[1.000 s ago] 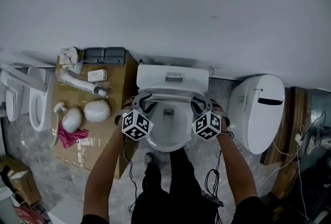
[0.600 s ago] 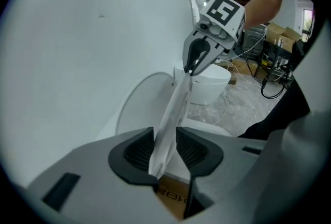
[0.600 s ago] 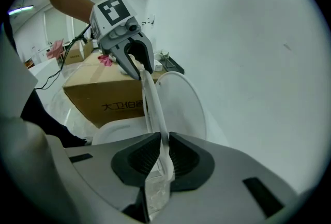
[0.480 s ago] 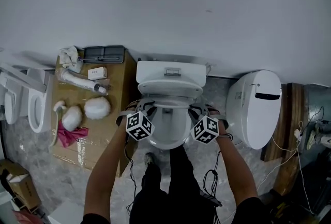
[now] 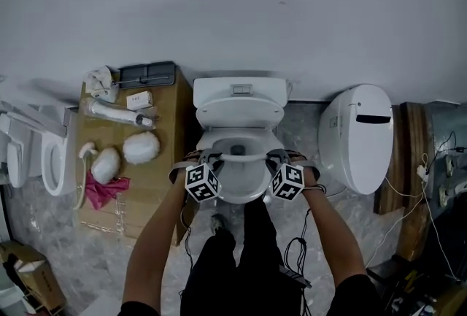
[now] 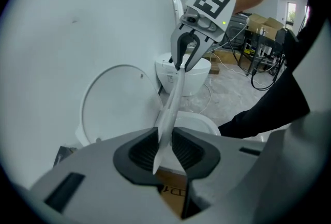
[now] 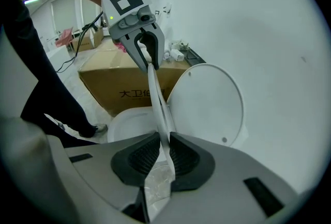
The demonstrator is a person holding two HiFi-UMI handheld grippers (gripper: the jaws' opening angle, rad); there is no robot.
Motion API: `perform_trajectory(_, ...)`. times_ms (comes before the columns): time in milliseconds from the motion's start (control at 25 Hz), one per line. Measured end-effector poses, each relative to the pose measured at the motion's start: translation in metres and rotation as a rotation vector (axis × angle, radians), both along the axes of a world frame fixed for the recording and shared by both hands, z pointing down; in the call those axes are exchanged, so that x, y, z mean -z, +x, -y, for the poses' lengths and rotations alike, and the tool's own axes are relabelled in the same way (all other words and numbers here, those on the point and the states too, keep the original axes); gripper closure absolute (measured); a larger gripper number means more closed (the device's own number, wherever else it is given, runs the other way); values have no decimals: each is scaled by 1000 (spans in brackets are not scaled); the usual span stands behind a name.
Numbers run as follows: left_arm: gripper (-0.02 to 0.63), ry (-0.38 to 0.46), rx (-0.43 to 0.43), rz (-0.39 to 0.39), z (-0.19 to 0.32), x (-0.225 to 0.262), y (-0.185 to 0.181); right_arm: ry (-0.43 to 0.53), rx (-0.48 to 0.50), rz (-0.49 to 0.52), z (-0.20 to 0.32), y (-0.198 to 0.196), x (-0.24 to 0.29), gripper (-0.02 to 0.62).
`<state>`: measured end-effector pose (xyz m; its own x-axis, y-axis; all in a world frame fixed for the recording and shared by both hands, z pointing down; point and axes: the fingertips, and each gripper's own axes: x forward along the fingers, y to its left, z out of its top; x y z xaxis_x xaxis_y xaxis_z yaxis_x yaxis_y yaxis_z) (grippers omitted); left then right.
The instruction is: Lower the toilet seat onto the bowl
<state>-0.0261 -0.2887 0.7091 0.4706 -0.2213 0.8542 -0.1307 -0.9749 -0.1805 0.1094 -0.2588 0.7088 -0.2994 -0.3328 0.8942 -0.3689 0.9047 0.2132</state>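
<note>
The white toilet seat (image 5: pixel 244 156) hangs tilted part-way down over the bowl (image 5: pixel 241 189), held by its front rim. My left gripper (image 5: pixel 208 158) is on the rim's left side and its jaws are closing, with the thin seat edge (image 6: pixel 173 99) between the pads. My right gripper (image 5: pixel 281 157) is shut on the rim's right side (image 7: pixel 158 104). The lid (image 5: pixel 239 112) stays upright against the tank. In the left gripper view, the left gripper (image 6: pixel 164 148) faces the right gripper (image 6: pixel 185 60) along the seat. The right gripper (image 7: pixel 164 153) sees the left gripper (image 7: pixel 147 57) likewise.
A cardboard box (image 5: pixel 146 187) stands left of the toilet with white parts and a pink cloth (image 5: pixel 98 190) on it. Another white toilet (image 5: pixel 361 136) sits close on the right. A loose seat (image 5: pixel 51 161) lies far left. Cables (image 5: pixel 299 256) trail beside the person's legs.
The seat has swung down from beside the tank toward the bowl. Both grippers have come down and back toward the person with it.
</note>
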Motion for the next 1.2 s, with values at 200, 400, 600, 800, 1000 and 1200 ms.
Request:
perform_trajectory(200,514,14,-23,-26,-37,-17,-7,23,-39,-53,-35,-7,-19,517)
perform_trajectory(400,511,13,-48,-38,-59,-30,-9,37,-46,-58,-57,-10,-31,514)
perform_trajectory(600,501,-14,-73,-17,-83,-46,-14,5,2,-37,-81,-15,-48,508)
perform_trajectory(800,486,-33,-74,10,-114,-71,-16,-28,40,3,-112,-17,-72,494)
perform_trajectory(1000,472,-30,-59,38,-138,-98,-22,-34,72,19,-135,-22,-98,482)
perform_trajectory(1200,463,-17,-54,85,-162,-128,-27,-65,86,27,-158,-28,-129,466)
